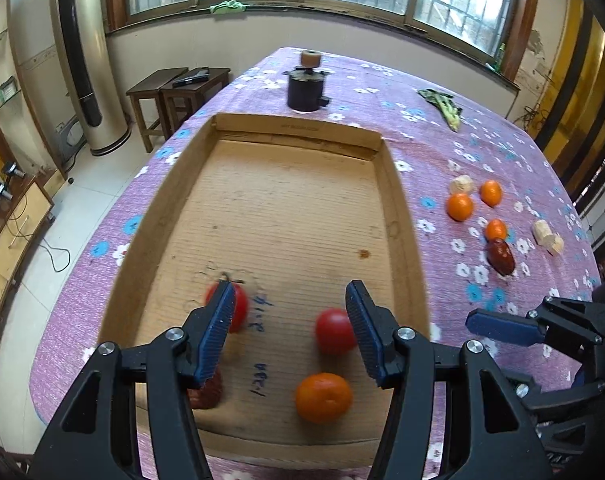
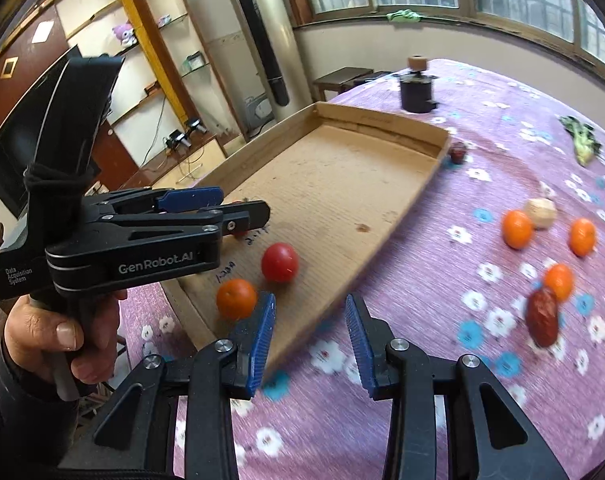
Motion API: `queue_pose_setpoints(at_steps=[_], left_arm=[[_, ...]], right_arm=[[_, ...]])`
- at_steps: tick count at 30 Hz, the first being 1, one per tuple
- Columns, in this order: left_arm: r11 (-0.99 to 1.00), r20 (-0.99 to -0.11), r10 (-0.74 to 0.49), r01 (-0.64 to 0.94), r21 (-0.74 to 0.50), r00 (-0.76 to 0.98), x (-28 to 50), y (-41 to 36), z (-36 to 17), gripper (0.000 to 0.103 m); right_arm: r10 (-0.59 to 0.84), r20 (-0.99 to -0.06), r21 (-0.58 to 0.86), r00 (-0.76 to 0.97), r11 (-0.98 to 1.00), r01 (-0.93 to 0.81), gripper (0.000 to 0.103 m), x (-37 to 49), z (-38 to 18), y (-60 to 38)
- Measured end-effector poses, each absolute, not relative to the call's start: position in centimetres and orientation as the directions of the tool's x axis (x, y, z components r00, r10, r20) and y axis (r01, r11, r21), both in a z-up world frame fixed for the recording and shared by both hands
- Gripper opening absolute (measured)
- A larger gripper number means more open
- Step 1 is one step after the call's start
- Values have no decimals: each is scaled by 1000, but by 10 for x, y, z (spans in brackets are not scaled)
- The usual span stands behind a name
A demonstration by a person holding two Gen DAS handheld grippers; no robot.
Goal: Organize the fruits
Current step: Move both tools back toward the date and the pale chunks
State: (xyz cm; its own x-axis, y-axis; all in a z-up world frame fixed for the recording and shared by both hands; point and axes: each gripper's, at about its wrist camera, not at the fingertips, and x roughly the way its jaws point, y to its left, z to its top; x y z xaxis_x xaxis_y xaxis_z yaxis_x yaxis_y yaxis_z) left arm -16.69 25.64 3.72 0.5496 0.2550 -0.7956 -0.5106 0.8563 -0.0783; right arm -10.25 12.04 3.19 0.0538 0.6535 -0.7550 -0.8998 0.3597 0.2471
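Left gripper (image 1: pixel 290 316) hovering spread, empty, over cardboard tray (image 1: pixel 402 208) collecting sorted fruit: tomato (image 1: pixel 334 330) at 3 o'clock, orange (image 1: pixel 323 397) at 5. Right gripper (image 2: pixel 309 332) spread, empty, aiming toward loose oranges (image 2: pixel 517 229) and date (image 2: pixel 543 318) at 2–3 o'clock on tablecloth (image 2: pixel 442 360), likely next pick.

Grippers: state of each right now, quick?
Left gripper: open, holding nothing, over the cardboard tray near a tomato.
Right gripper: open, empty, above the tablecloth.
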Motion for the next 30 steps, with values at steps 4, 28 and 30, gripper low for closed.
queue_pose_setpoints(at_steps=[4,28,30], left_arm=[[869,-794,240,-488,-80,558,-163,243,40,56],[944,-789,95,-305,-121,607,-128,154,48,62],[950,-791,81,-288,-123,606,-122,145,47,62]], right_arm=[[655,-751,251,78,393,-884,38,-95,34,99],[603,-747,223,282,627,-747,51,-29,37,-21],[598,-746,226,292,641,-734,51,-24,36,-30]])
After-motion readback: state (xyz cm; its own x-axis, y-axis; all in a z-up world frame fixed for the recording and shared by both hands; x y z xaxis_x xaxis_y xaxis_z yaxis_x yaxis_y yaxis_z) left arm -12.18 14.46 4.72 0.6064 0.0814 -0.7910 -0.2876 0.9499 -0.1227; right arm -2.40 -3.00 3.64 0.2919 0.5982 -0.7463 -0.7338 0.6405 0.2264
